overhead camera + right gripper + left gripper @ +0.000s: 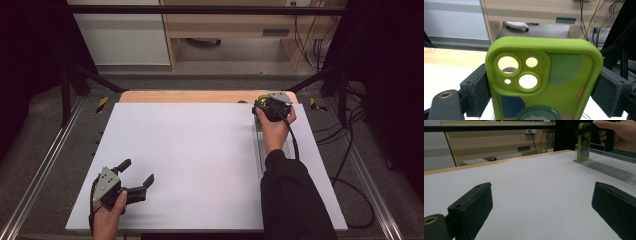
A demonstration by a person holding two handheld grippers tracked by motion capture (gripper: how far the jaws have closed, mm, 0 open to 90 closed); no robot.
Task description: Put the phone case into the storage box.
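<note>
A: Where do the 3 cameras sit?

B: 1 looks down and forward over the white table [200, 160]. 1 rides low, skimming that table toward the far right corner. 1 sits very close behind a green phone case [544, 82].

A: Any overlap?

B: All 3 catch that case [584, 142].

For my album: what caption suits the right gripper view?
Right gripper clasps an upright green phone case between its black jaws.
</note>
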